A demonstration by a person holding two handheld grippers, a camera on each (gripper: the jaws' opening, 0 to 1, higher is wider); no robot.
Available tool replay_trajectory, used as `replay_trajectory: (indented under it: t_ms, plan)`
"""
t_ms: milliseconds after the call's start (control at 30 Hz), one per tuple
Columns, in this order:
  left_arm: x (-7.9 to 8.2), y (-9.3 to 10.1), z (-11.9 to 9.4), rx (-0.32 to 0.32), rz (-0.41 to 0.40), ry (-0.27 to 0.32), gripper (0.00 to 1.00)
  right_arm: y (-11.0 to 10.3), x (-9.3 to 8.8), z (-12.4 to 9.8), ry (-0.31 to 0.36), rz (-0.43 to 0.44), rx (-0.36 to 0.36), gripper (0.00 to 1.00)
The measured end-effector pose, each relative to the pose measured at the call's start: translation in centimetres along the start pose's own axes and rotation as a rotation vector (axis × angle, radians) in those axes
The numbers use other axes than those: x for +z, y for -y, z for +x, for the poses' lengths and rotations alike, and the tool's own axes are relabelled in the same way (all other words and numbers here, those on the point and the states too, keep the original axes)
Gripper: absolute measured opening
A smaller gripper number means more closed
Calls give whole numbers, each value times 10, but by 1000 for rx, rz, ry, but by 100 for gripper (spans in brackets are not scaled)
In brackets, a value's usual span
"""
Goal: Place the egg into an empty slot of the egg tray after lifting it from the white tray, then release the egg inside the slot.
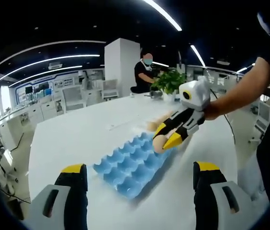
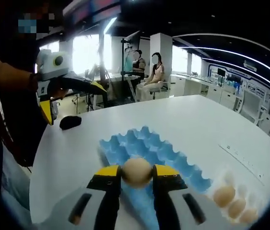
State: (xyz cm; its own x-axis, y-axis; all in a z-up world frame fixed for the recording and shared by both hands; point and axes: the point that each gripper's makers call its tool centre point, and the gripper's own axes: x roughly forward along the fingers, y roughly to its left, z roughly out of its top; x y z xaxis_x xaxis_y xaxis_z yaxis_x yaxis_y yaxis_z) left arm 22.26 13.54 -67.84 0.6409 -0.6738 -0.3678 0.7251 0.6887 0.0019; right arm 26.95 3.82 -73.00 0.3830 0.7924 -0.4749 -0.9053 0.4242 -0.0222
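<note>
A blue egg tray lies on the white table, its slots looking bare. In the left gripper view, my right gripper hovers over the tray's far right edge, shut on a tan egg. In the right gripper view the same egg sits between the yellow-tipped jaws of my right gripper, just above the blue egg tray. Further eggs rest in the white tray at lower right. My left gripper stands open above the table, short of the tray, and appears raised as the left gripper at far left.
A dark object lies near the table's far edge. A potted plant stands at the table's far end, with a seated person behind it. Two people sit beyond the table. A small label lies on the tabletop.
</note>
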Motion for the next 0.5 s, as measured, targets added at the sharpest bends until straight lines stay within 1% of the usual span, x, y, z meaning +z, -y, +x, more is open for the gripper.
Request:
replay_trajectory:
  t_ms: [33,233,333,500]
  plan:
    - [0,0,0,0,-2,0,94,-1,1,1,1,0,3,27]
    - [-1,-3,-2,5,-7,-1,94,-18,13,26,9,-17,51,27]
    - [0,-3,-1,1,-8,0,94,-28,19,38,12,-28,78,27]
    - [-2,-3,1,-5,-11,-2,94,-38,26,54,18,-36,107,27]
